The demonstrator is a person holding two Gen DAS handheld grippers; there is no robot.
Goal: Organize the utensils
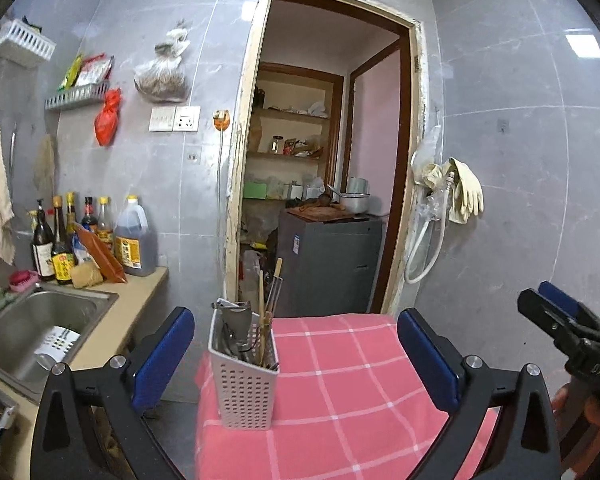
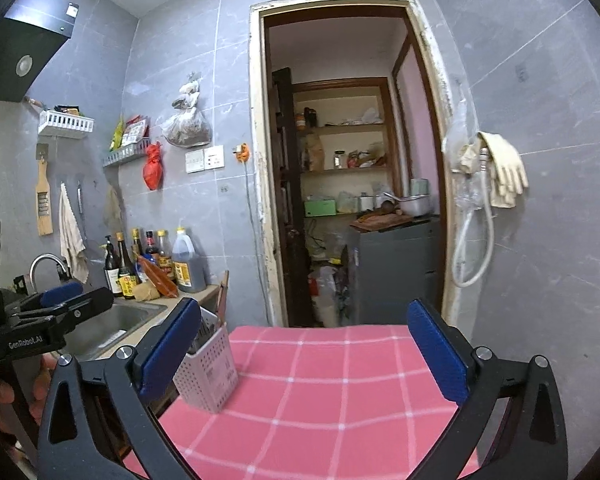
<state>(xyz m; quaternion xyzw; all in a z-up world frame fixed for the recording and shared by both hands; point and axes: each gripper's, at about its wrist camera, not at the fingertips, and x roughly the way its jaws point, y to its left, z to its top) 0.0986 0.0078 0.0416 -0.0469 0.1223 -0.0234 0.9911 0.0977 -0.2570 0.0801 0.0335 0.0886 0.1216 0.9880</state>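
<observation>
Holder [image 1: 244,376] stands between wide left tongs [image 1: 296,360], untouched

Grey marble-look wall tiles [image 1: 520,128] surround an open doorway [image 1: 332,152] onto wooden pantry shelves [image 2: 342,130]; a steel sink [image 1: 40,320] sits in the beige counter [image 1: 140,292]; a range hood [image 2: 24,56] hangs above.

Both the left gripper [image 1: 296,350] and the right gripper [image 2: 304,350] have black triangular-cutout arms, silver screws and ribbed blue pads; one body reads "GenRobot.AI".
</observation>
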